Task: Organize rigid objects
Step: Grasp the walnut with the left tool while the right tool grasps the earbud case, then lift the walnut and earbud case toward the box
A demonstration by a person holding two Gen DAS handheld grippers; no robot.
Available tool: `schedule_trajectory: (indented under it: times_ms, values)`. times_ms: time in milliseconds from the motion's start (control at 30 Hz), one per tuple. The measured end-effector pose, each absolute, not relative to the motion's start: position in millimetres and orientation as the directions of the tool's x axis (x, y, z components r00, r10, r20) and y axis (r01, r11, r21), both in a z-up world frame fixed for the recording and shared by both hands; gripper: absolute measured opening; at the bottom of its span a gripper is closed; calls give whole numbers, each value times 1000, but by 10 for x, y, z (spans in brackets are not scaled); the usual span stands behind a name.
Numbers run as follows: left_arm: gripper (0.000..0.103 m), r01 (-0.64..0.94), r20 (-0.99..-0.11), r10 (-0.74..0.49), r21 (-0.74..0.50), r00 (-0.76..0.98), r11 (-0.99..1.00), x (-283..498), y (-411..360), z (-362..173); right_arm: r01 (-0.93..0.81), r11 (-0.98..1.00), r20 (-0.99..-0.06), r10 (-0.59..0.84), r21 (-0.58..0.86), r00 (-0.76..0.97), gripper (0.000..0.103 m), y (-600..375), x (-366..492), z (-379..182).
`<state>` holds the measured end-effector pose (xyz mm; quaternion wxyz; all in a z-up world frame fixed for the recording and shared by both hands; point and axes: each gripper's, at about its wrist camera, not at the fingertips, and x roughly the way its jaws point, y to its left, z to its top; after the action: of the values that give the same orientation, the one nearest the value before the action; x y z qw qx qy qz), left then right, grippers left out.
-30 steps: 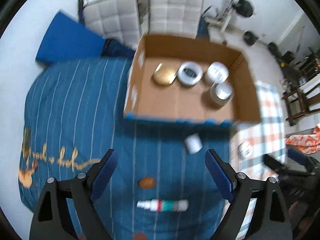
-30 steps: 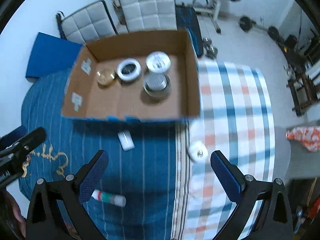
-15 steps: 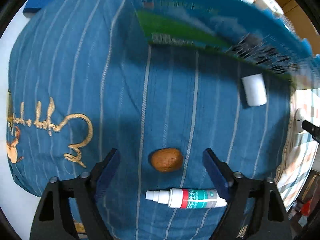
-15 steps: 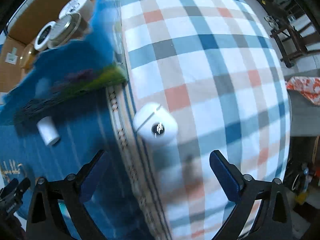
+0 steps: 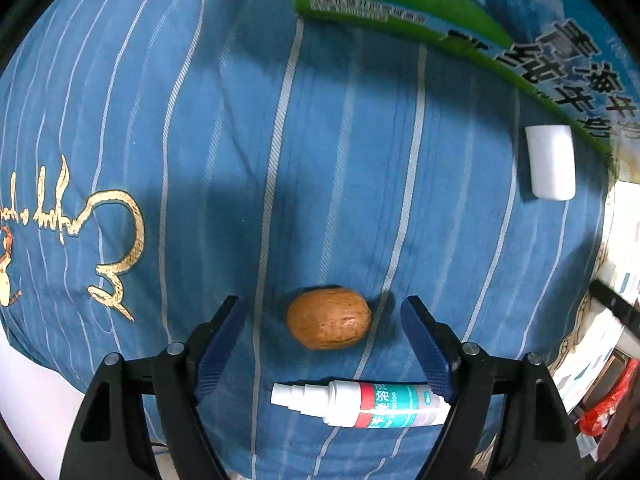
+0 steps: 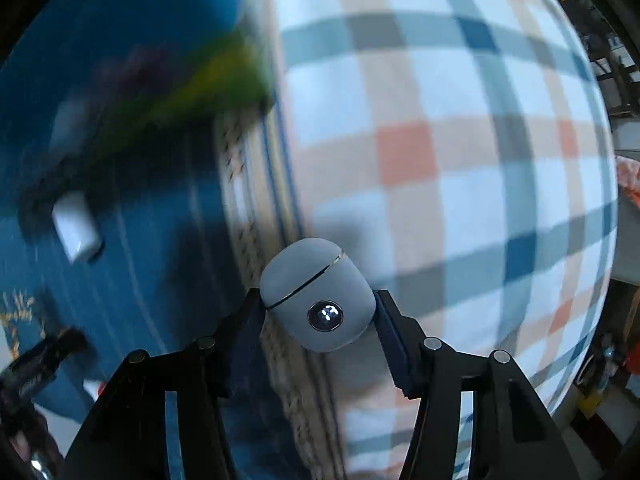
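Note:
In the left wrist view a brown walnut (image 5: 329, 318) lies on the blue striped cloth (image 5: 200, 120). My left gripper (image 5: 323, 312) is open with a finger on each side of it, not touching. A white spray bottle (image 5: 360, 402) lies just below the nut, under the right finger. In the right wrist view a white earbud case (image 6: 318, 294) sits between the fingers of my right gripper (image 6: 319, 312), which are closed against its sides, at the seam of blue cloth and checked blanket (image 6: 440, 120).
The blue-and-green side of the cardboard box (image 5: 460, 12) rises at the top of the left wrist view. A small white cylinder (image 5: 551, 162) lies beside it, also visible in the right wrist view (image 6: 76, 226). The bed edge lies at the lower left.
Both grippers came down from high above the box to the bed. The left now straddles the walnut. The right closed in on the earbud case.

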<state>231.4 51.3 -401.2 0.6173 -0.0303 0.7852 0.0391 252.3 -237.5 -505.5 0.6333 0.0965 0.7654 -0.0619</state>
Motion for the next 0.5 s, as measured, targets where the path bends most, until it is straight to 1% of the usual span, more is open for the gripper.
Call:
schedule_trajectory:
  times_ms: [33, 67, 100, 133, 200, 400, 500]
  values:
    - [76, -96, -971, 1, 25, -238, 995, 2302, 505, -4032, 220, 975, -981, 72, 31, -183, 58, -2349, 2483, -5070]
    - [62, -98, -971, 1, 25, -239, 995, 2297, 518, -4050, 219, 975, -979, 75, 33, -188, 58, -2329, 2440, -5097]
    - [46, -102, -971, 3, 28, -241, 994, 2293, 523, -4073, 219, 975, -979, 76, 33, -191, 58, -2312, 2416, -5118]
    - [43, -106, -969, -1, 26, -248, 994, 2291, 531, -4100, 218, 975, -979, 74, 32, -188, 58, -2299, 2401, -5124]
    - [39, -113, -972, -6, 21, -235, 993, 2252, 562, -4133, 210, 977, -979, 65, 24, -192, 58, -2284, 2402, -5133]
    - [39, -104, -977, 13, 36, -212, 994, 2210, 555, -4141, 153, 988, -974, 27, -8, -225, 57, -2166, 2490, -5209]
    - [39, -115, -983, 13, 35, -184, 993, 2136, 497, -4018, 137, 990, -974, 20, -12, -226, 57, -2118, 2483, -5207]
